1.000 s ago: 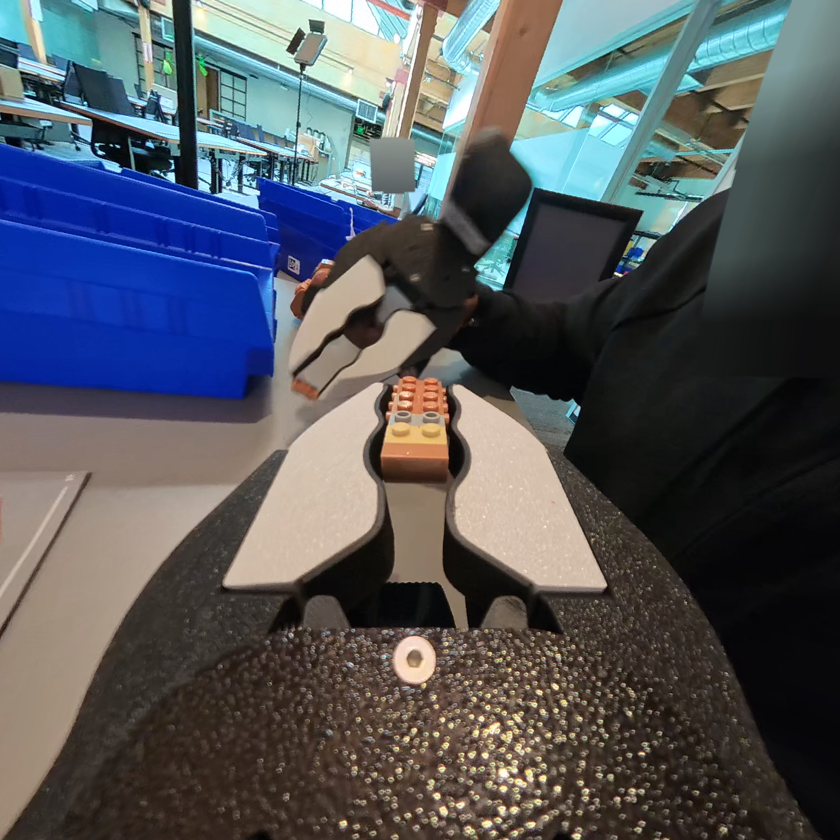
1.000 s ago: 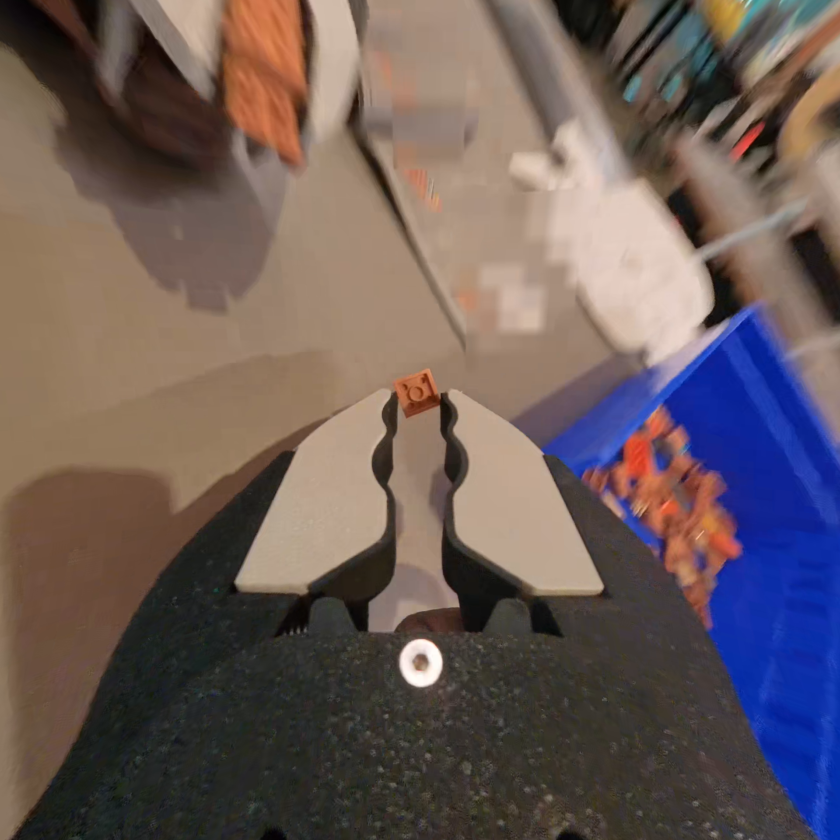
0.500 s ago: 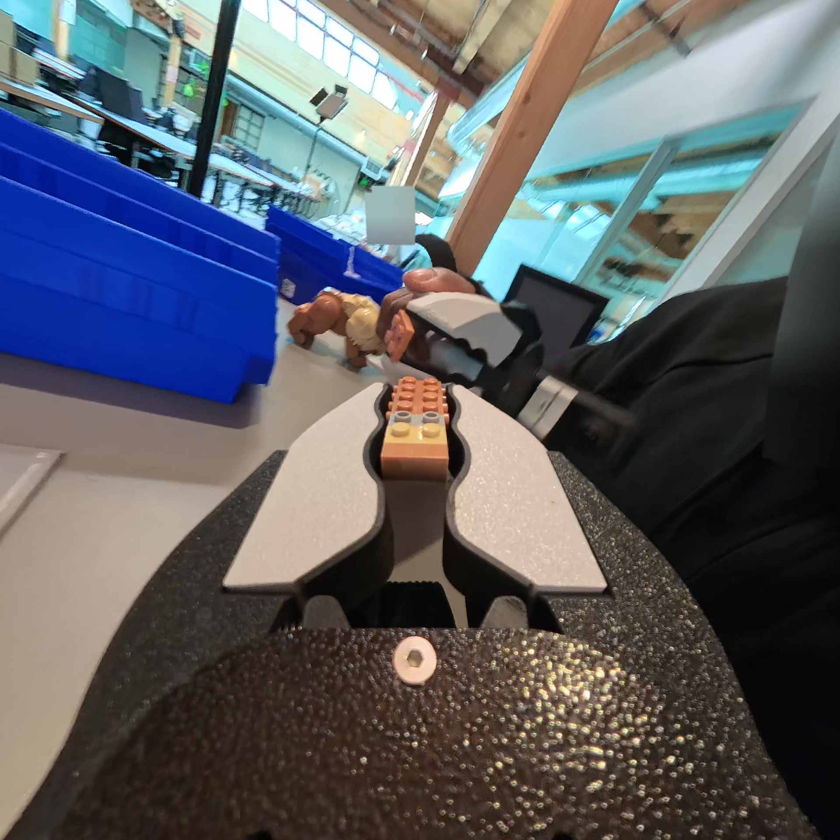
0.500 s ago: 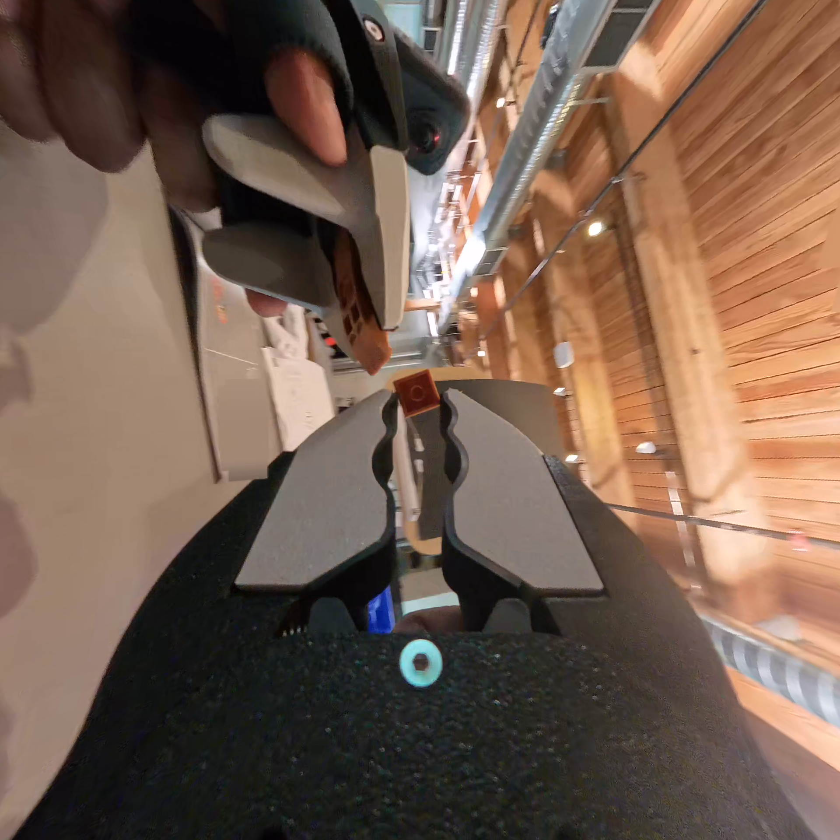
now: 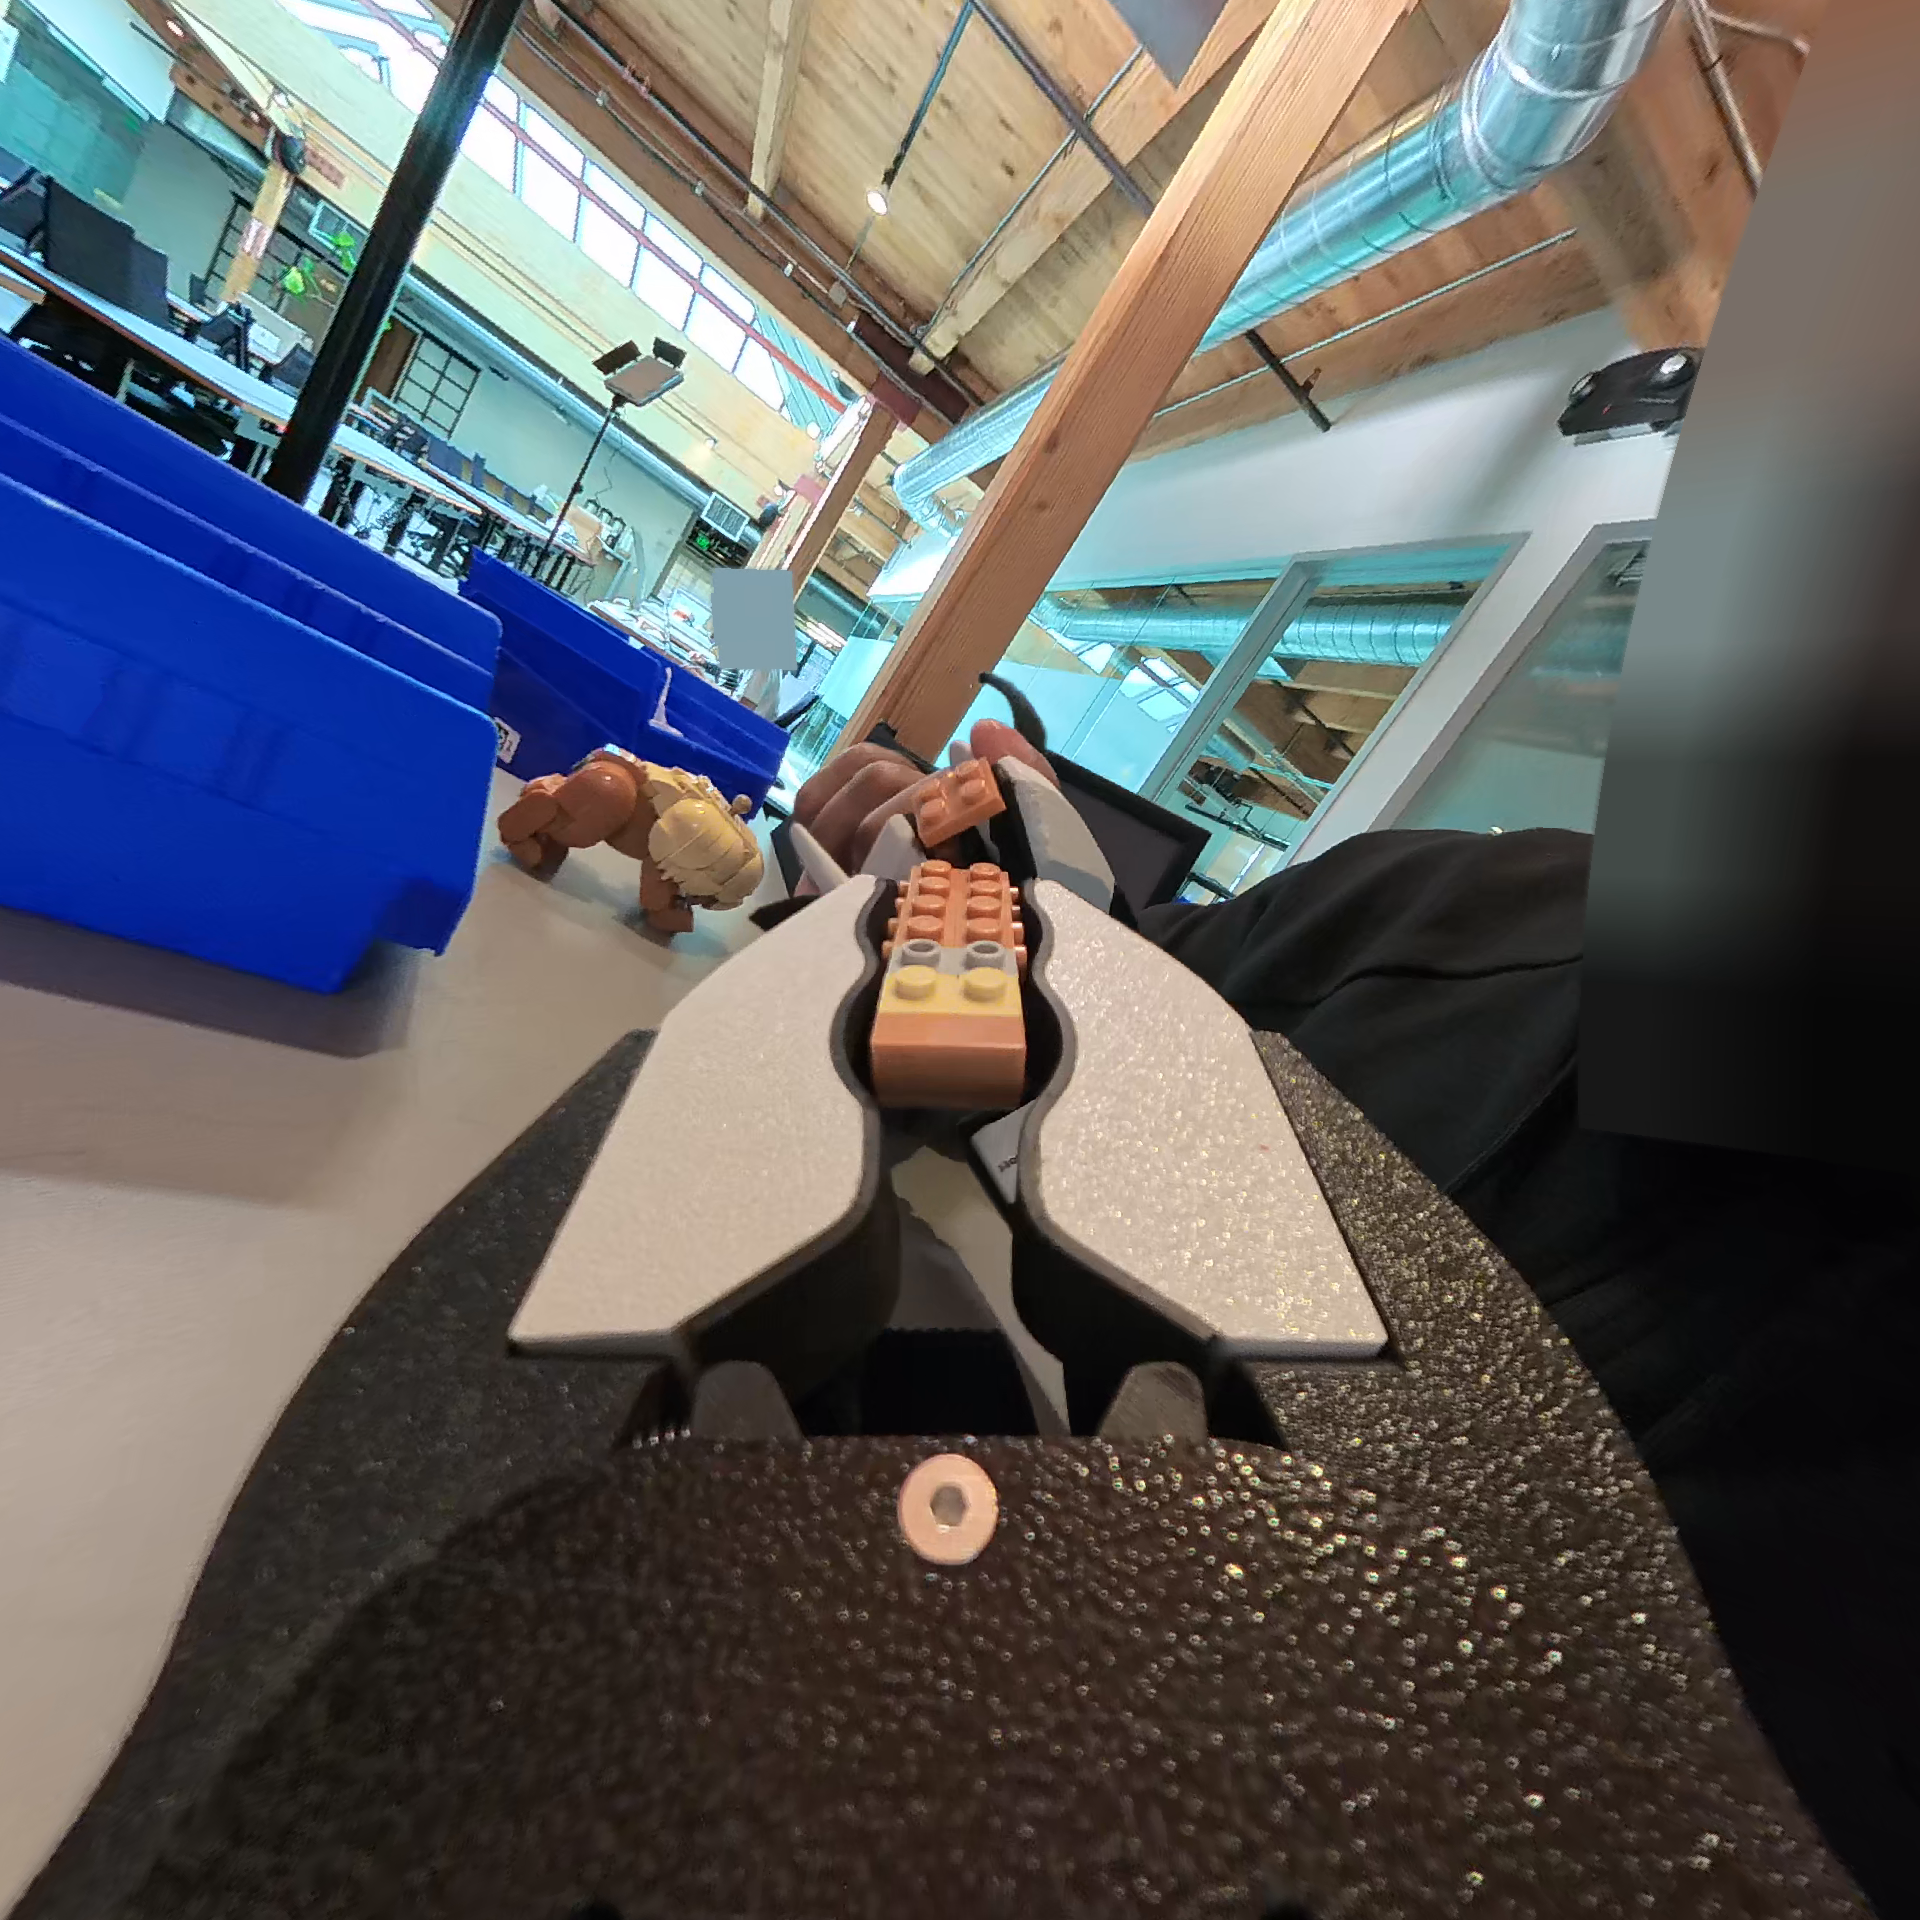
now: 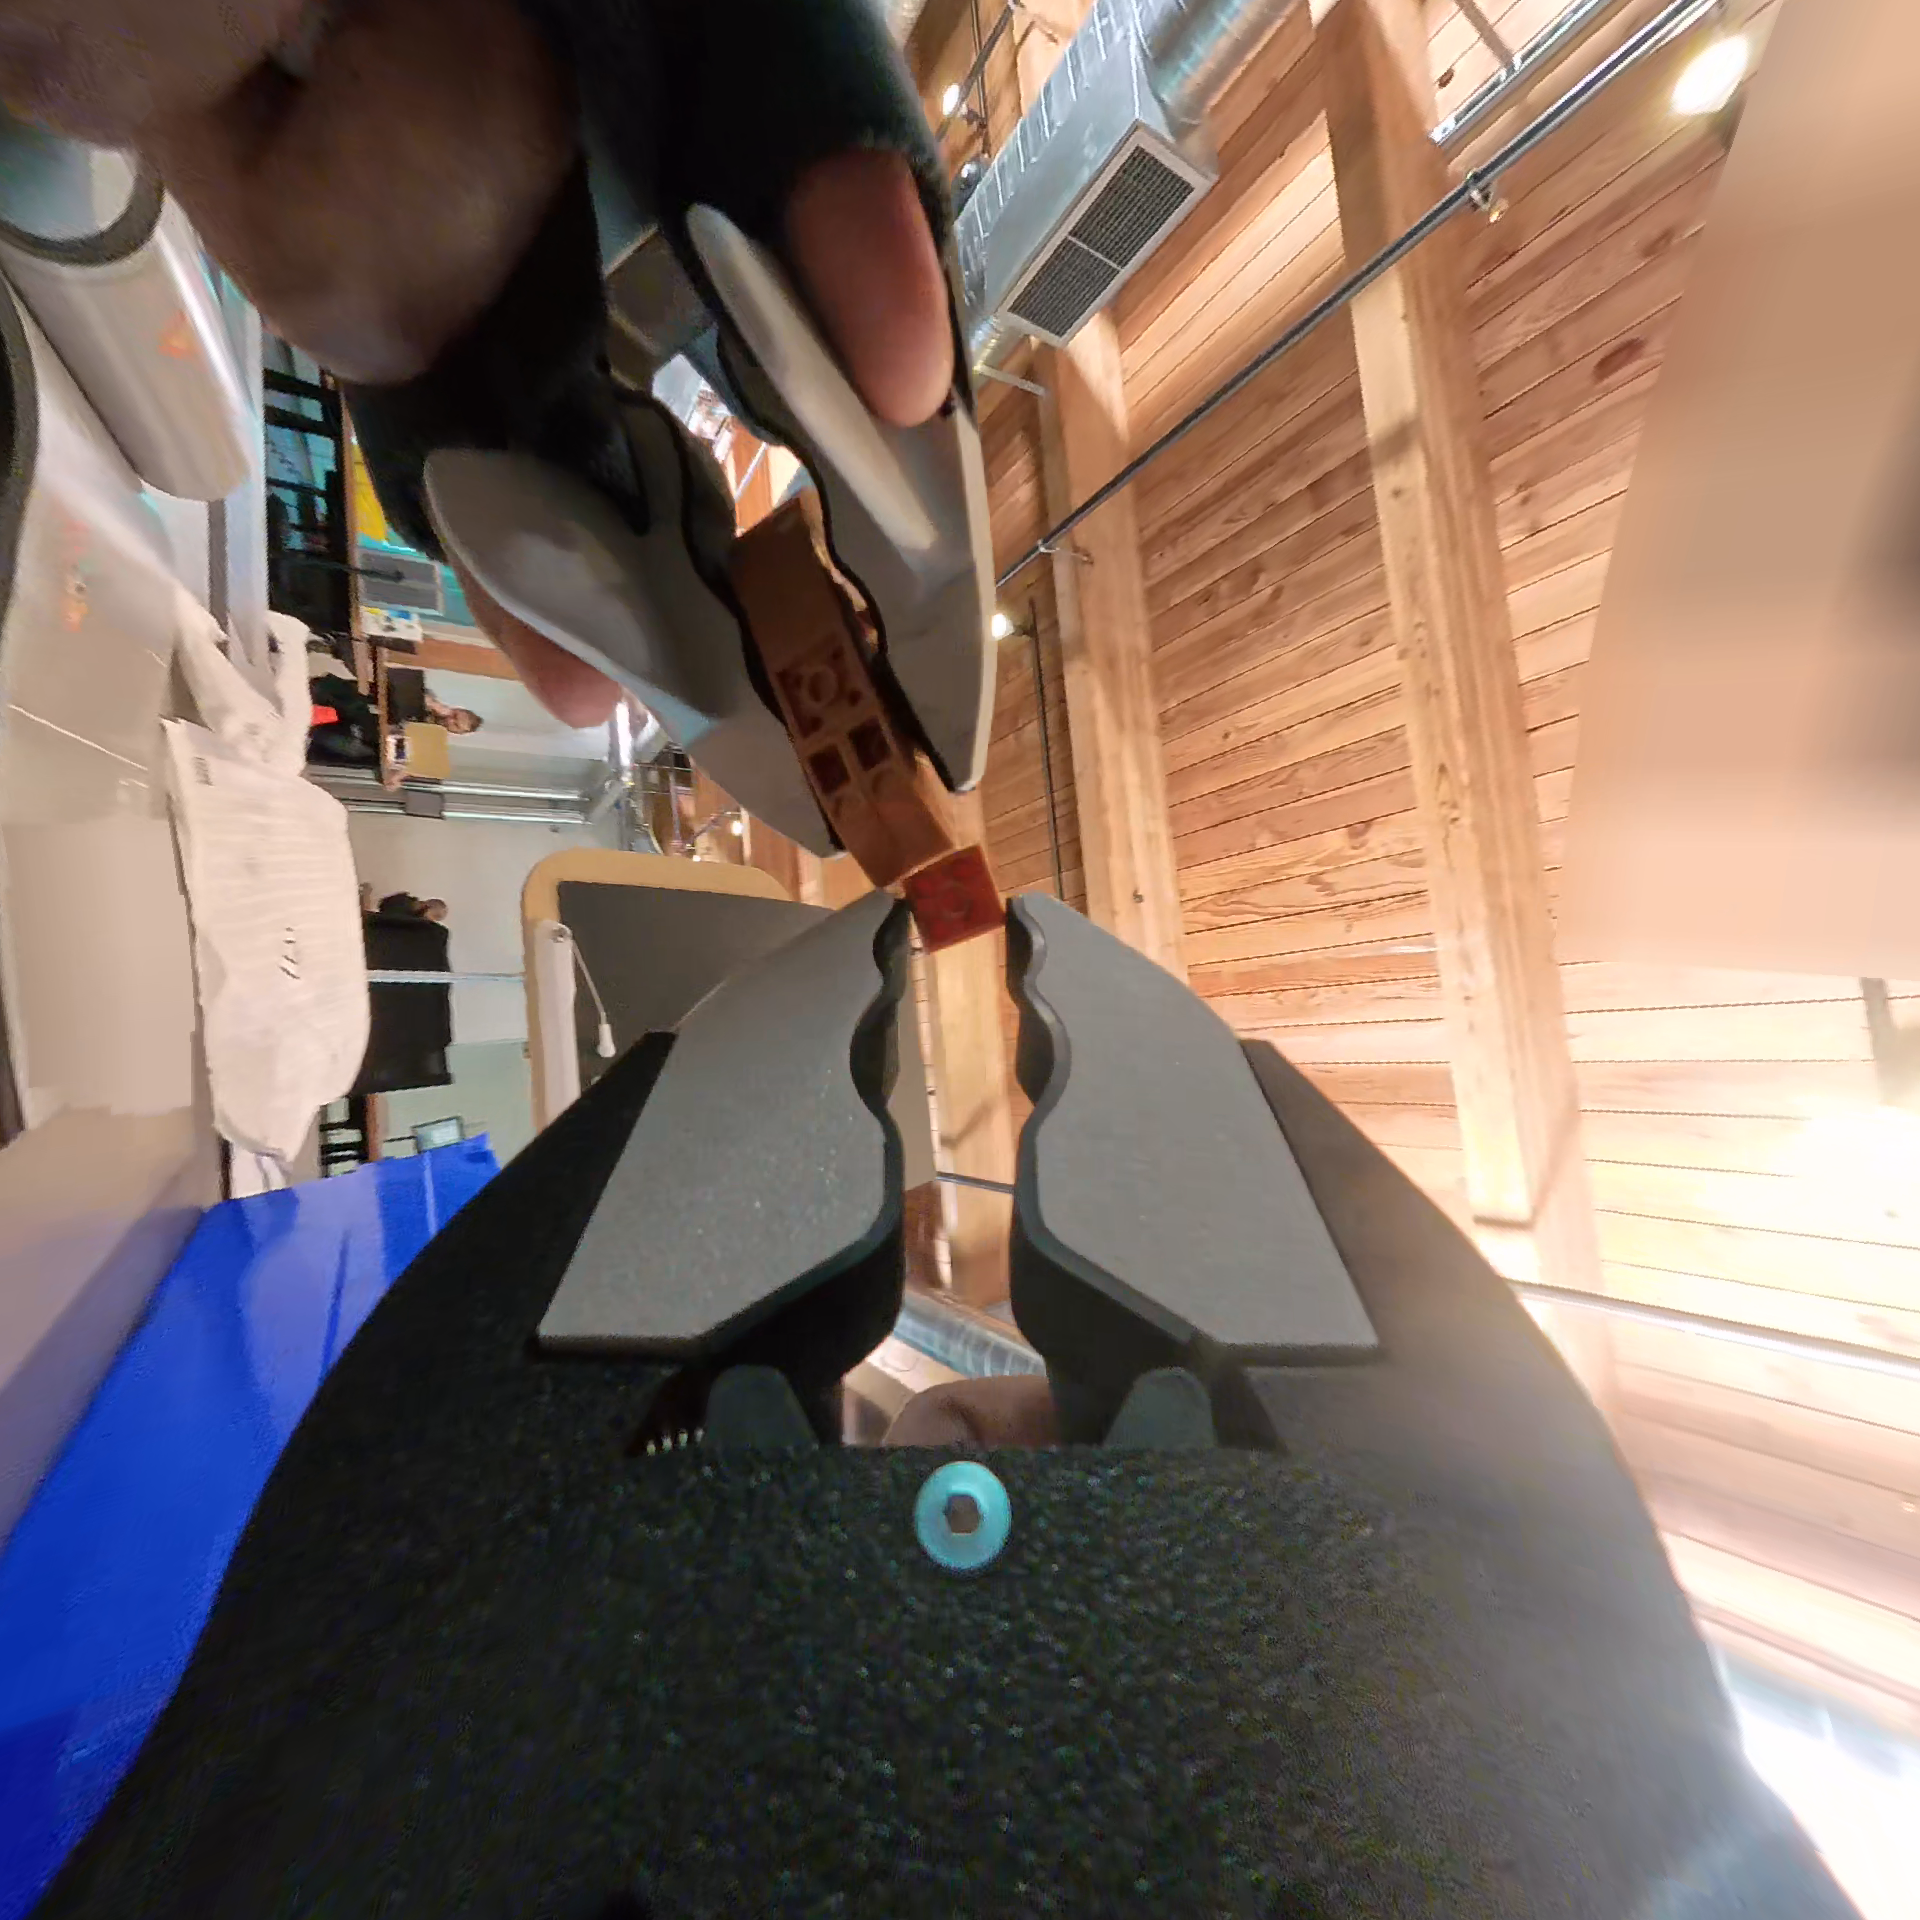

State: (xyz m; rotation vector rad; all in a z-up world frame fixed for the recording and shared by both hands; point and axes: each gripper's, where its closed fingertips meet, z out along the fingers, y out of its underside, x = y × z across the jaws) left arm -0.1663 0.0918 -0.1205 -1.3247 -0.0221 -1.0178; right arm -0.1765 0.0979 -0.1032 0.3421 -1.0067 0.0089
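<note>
Grey tabletop (image 5: 208,1195) below; left gripper (image 5: 951,914) clamps a brick stack (image 5: 951,997), right gripper (image 6: 954,914) pinches a small brick plate (image 6: 954,906) by its corner; plate may slip, misaligning.

Each camera sits on the back of its own hand-held gripper and looks forward along the two fingers, so the black body fills the bottom of each picture. The left wrist view sits low over the table (image 5: 187,1143) and tips upward, past blue bins (image 5: 208,790) and a small brick animal (image 5: 644,831), up to the wooden ceiling. The right wrist view is rolled on its side: the table edge and a blue bin (image 6: 208,1351) run down its left, with wooden wall planks on the right. The two cameras face each other from very close. Both show the stack of bricks (image 5: 951,987) (image 6: 852,727) and the small brown brick (image 5: 961,800) (image 6: 956,909), and each sees the other gripper.
</note>
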